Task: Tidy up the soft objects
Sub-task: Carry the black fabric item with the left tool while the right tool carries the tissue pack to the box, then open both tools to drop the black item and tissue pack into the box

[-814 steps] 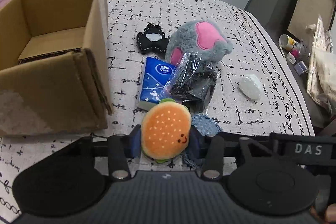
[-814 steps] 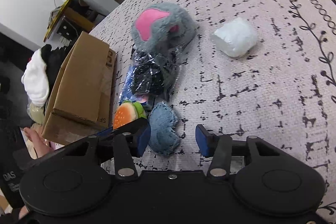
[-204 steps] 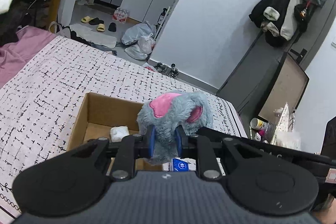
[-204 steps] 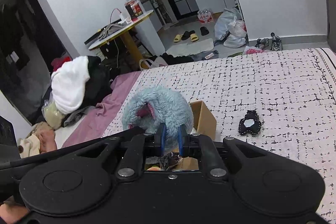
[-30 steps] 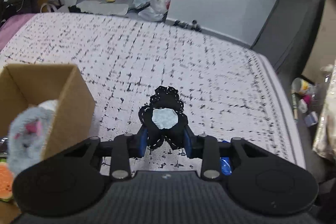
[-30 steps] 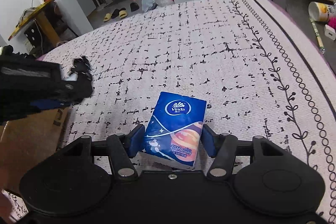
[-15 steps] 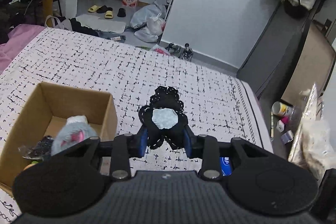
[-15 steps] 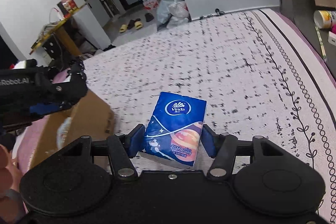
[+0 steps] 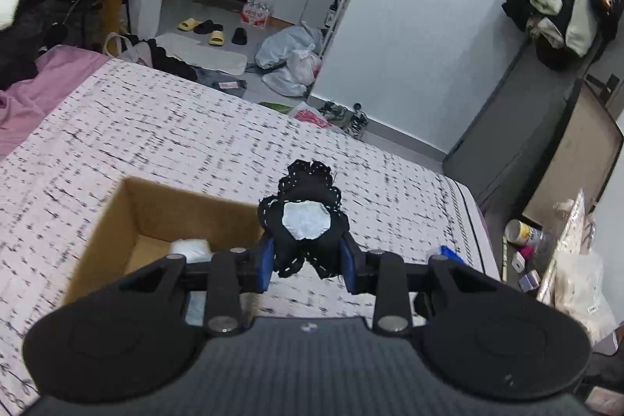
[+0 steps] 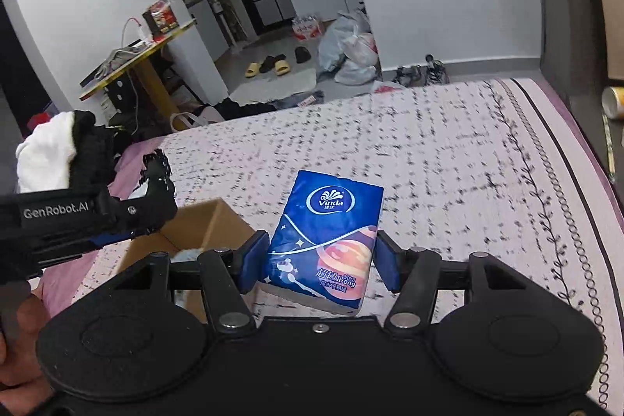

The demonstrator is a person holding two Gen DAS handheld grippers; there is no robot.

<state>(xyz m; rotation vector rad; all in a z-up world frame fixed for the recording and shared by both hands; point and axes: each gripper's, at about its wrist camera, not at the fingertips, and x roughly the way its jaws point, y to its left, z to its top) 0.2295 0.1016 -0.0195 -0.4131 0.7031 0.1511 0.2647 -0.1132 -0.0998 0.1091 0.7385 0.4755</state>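
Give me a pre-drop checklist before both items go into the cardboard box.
1. Left gripper shut on the black patch: ok.
2. Right gripper shut on the Vinda tissue pack: ok.
3. Cardboard box open on top: ok.
4. Black patch over the box opening: not ok, it sits at the box's far right corner.
5. Tissue pack over the opening: not ok, box lies to its left.
6. Room left inside the box: cannot tell.

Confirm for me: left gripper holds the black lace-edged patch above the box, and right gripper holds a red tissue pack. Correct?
Not quite. The tissue pack in the right gripper is blue, not red, as the right wrist view shows. The rest stands: the left gripper holds the black lace-edged patch near the cardboard box.
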